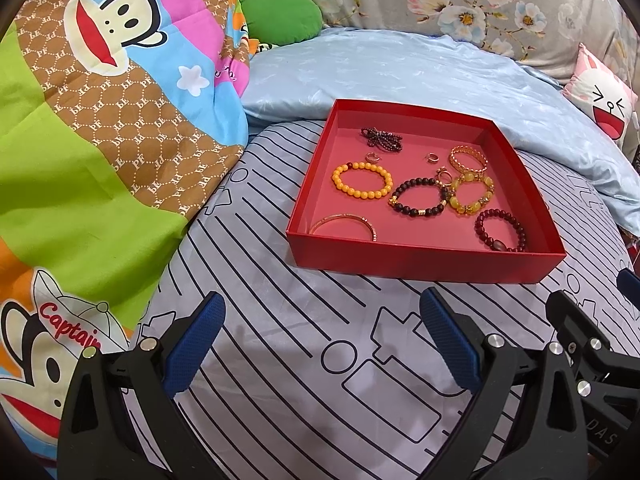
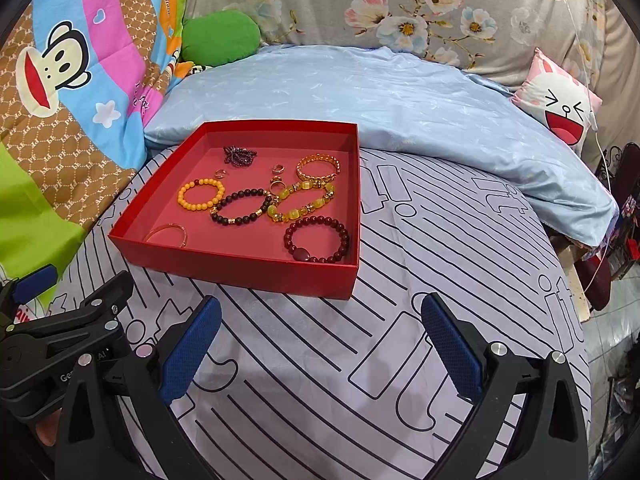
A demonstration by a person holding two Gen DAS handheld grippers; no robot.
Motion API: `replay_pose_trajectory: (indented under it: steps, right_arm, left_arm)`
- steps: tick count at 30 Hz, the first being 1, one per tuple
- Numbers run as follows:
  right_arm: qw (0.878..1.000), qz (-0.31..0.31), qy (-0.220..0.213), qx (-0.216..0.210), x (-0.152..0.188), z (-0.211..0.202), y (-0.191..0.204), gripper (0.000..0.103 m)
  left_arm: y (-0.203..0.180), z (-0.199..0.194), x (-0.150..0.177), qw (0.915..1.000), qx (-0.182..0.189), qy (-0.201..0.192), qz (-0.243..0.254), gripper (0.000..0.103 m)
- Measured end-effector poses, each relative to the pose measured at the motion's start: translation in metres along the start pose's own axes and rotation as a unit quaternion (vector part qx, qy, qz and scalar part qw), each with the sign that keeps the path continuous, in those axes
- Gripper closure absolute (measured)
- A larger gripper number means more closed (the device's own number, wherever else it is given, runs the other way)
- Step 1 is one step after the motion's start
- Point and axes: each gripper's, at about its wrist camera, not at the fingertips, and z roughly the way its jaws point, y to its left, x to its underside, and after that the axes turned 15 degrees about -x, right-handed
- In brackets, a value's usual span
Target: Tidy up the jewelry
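1. Nearest: left tool [image 1: 322, 322] spread wide, blue pads [image 1: 192, 350] apart, gripping nothing, low over the striped bedsheet [image 1: 280, 360].
2. Right tool [image 2: 320, 326] likewise spread wide and empty over the same sheet, just beside the left tool, each showing at the edge of the other's view.
3. Beyond both tools: a shallow red box [image 1: 420, 258] rests flat on the bed with its open top up. All the jewelry lies inside it.
4. Near wall of the box: thin gold bangle [image 1: 346, 224] at the left corner, dark red bead bracelet [image 1: 502, 230] at the right corner.
5. Middle of the box: orange bead bracelet [image 1: 362, 180] to the left, black bead bracelet [image 1: 418, 200] in the centre, yellow bead bracelet [image 1: 472, 192] to the right; the black and yellow ones touch.
6. Farther in: two small rings [image 1: 374, 157], a wide gold bracelet [image 1: 468, 160] touching the yellow one, and a bunched dark bead strand [image 1: 380, 138] near the far wall.
7. Behind the box: pale blue pillow [image 1: 400, 68]; cartoon monkey quilt [image 1: 100, 100] at left; floral cushion [image 1: 480, 4] farthest back.
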Motion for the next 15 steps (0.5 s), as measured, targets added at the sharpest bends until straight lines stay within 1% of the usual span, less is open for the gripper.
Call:
replay_pose_trajectory:
  steps: [15]
  right_arm:
    - [1.0,-0.002,0.0,0.002,0.0016,-0.0014,-0.0017,0.006]
  left_arm:
    - [0.0004,-0.0016,-0.0013,1.0,-0.005,-0.006,0.004,0.01]
